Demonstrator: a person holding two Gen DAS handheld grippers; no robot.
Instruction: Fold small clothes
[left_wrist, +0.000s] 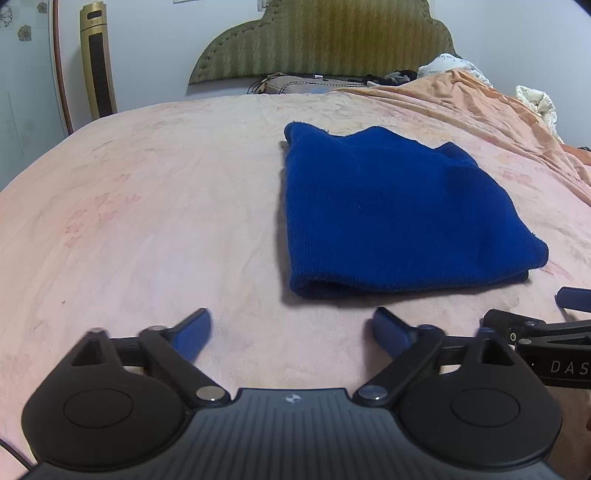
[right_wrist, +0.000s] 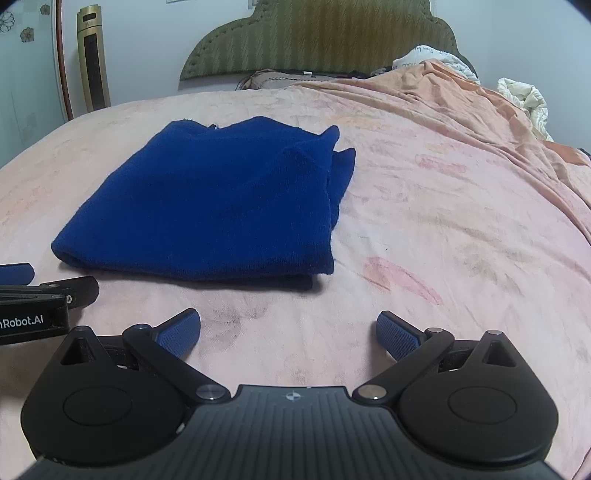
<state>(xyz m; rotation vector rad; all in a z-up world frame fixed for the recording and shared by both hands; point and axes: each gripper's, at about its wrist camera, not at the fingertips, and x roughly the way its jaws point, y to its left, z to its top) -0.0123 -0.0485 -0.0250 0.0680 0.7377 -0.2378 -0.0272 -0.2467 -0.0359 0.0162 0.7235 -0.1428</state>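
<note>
Heater (left_wrist: 96, 61) tall and gold-brown at the far left, upright against the pale wall beside a floral glass panel (left_wrist: 22, 74). Further right, green padded headboard (left_wrist: 325, 37) behind the bed, with pillows (left_wrist: 295, 83) and dark odds and ends at its foot.

Pink bedspread (left_wrist: 147, 221) across the whole foreground, faintly patterned, smudged with grey in the right wrist view just ahead of the fingers.

Left gripper (left_wrist: 291, 332) low over the bedspread, blue pads (left_wrist: 194, 332) spread wide, nothing between them, bare cloth below. Pointed down at a slant toward the bed.

Blue knit garment (left_wrist: 391, 214) folded into a thick rectangle, flat on the bedspread, ahead and to the right of the left gripper, ahead and to the left of the right one. Rounded fold edge nearest the cameras, looser layered edges (right_wrist: 338, 173) on its right side and far end. Touched by neither gripper.

Right gripper (right_wrist: 288, 332) beside the left, likewise low and slanted down, pads (right_wrist: 397, 334) spread wide, empty. Each gripper's near finger visible at the edge of the other's view, close alongside, lettering on the black body.

Orange sheet (right_wrist: 461, 110) rumpled and heaped along the right of the bed. White bedding (right_wrist: 524, 96) bunched beyond it at the far right edge.
</note>
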